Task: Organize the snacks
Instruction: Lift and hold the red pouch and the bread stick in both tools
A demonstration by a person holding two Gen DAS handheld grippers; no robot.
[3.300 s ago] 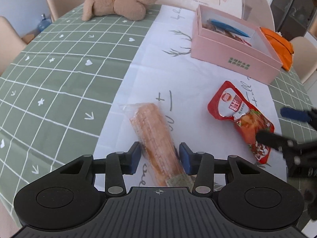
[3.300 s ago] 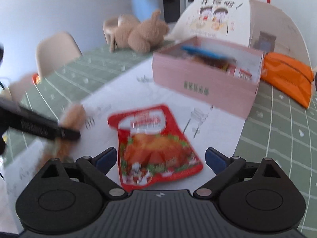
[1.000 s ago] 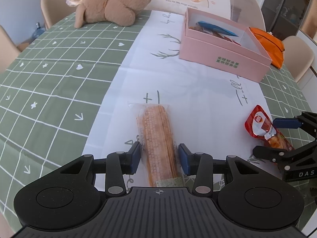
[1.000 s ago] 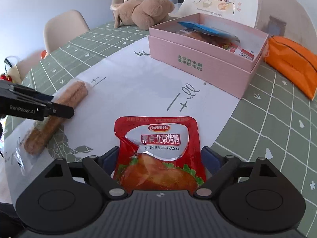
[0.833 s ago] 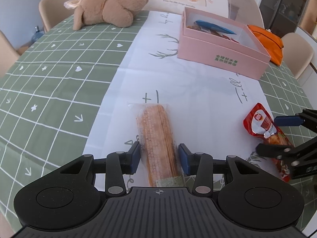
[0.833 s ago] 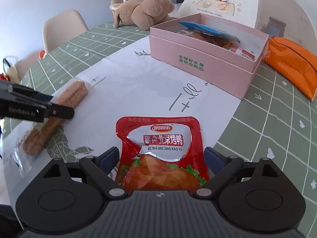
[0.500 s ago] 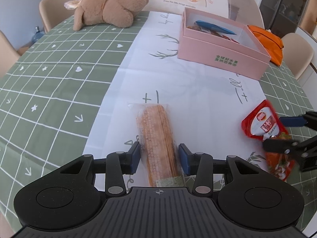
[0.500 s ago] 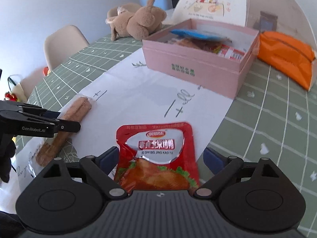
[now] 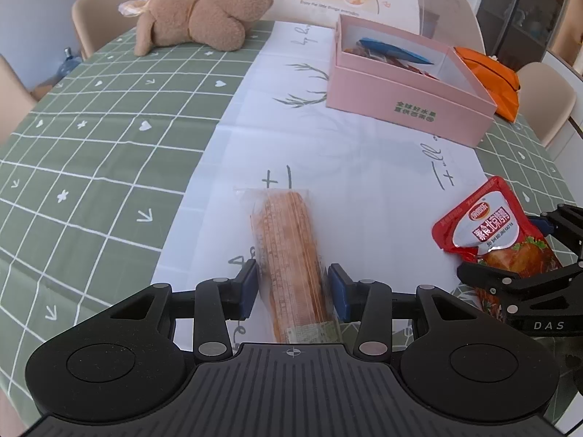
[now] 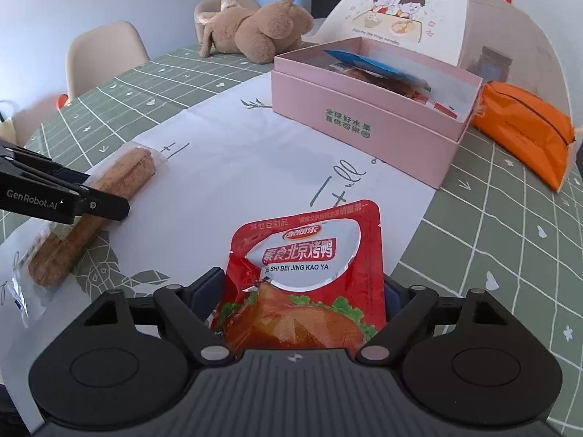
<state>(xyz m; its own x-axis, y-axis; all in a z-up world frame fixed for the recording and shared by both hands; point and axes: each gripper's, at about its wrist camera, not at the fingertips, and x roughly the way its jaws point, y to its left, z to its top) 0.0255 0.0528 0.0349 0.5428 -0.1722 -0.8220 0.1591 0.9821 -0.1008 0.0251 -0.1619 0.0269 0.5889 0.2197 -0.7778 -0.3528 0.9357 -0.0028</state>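
Observation:
A long orange snack bar [image 9: 288, 240] in a clear wrapper lies on the white runner. My left gripper [image 9: 293, 291] is shut on its near half, one blue pad against each side. From the right wrist view the left gripper [image 10: 98, 196] sits over the middle of the bar [image 10: 120, 174]. A red pouch [image 10: 309, 255] with a roast-duck picture stands between the pads of my right gripper [image 10: 302, 291], whose jaws are closing and pressing on its sides. The pouch [image 9: 484, 222] tilts up off the table. An open pink box [image 9: 408, 109] holding several snacks stands beyond.
A brown plush rabbit [image 9: 204, 25] lies at the far left of the green checked tablecloth. An orange bag [image 10: 524, 127] sits right of the box, and a domed food cover [image 10: 408, 14] stands behind it. Beige chairs [image 10: 105, 54] ring the table.
The right gripper's pads have come in against the red pouch, and its far end has tipped up off the table. The left gripper and the bar have not moved.

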